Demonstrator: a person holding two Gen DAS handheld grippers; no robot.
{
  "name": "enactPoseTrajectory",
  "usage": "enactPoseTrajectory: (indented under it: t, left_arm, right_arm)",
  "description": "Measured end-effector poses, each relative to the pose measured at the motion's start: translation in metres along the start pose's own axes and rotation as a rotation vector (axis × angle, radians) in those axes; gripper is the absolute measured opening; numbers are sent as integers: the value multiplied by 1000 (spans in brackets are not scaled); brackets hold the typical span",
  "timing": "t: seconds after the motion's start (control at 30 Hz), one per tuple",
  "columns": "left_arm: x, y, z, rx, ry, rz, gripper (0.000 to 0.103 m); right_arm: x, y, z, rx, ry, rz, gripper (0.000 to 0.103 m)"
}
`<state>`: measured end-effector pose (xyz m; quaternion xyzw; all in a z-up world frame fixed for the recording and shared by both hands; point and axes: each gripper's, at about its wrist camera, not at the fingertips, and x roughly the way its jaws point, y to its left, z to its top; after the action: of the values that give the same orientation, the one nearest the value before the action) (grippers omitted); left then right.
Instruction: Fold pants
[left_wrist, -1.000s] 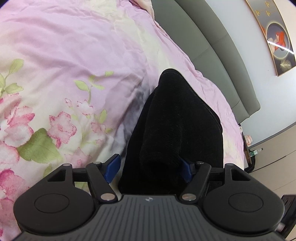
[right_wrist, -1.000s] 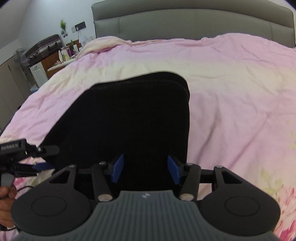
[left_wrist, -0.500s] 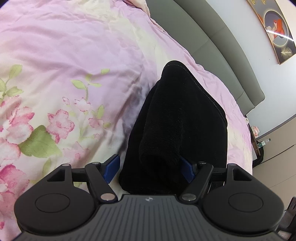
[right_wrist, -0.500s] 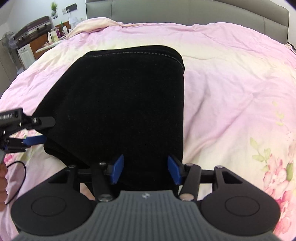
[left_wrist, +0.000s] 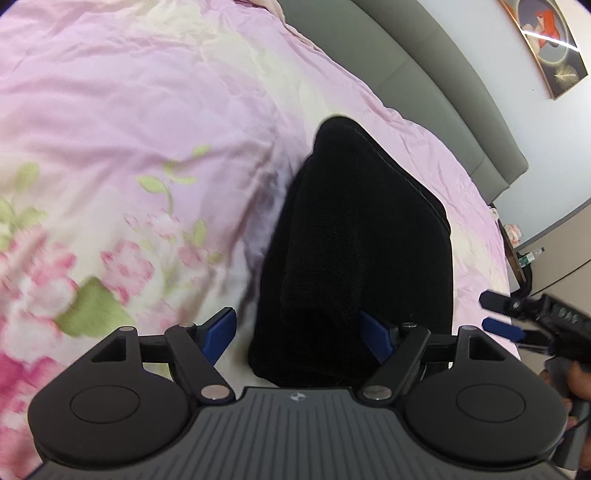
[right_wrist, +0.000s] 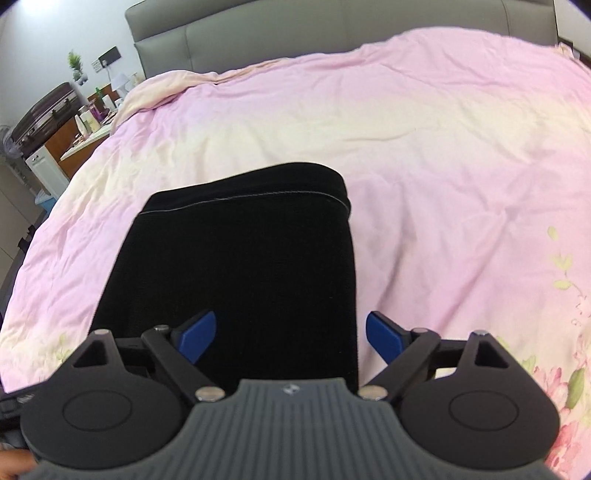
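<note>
Black pants (right_wrist: 236, 273) are lying folded on the pink floral duvet (right_wrist: 443, 155), well short of the bed's headboard (right_wrist: 332, 33). Left claw (left_wrist: 299, 332) and right claw (right_wrist: 288, 332) are both standing wide, jaws just opening, straddling the near folded edge, gripping nothing.

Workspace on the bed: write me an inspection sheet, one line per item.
Surface: pink floral duvet, creased, covering the bed.
Job's things: black pants folded into a compact stack, lying flat.
Clutter: nothing seen on the duvet.
Grippers: left gripper open, jaws have just been opening, pants edge between them; right gripper open, jaws just opened, pants corner below.
Cables: nothing clearly seen.
Surroundings: grey headboard, framed picture, cluttered side table, suitcase.
</note>
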<state>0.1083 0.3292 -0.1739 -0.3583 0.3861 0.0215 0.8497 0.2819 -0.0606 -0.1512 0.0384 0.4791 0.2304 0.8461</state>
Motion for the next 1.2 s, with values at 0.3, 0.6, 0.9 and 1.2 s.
enactPoseTrajectory:
  t: [0.3, 0.6, 0.9, 1.2]
  left_arm:
    - [-14, 0, 59, -37, 18, 10, 97]
    - [47, 10, 76, -35, 133, -41, 98]
    - [80, 3, 70, 34, 202, -73, 103]
    - [93, 6, 70, 55, 222, -134, 103]
  right_arm:
    - [32, -46, 0, 82, 55, 141, 88]
    - [61, -72, 5, 134, 88, 238, 88]
    - [88, -75, 16, 173, 102, 337, 90]
    - [125, -73, 18, 231, 142, 444, 96]
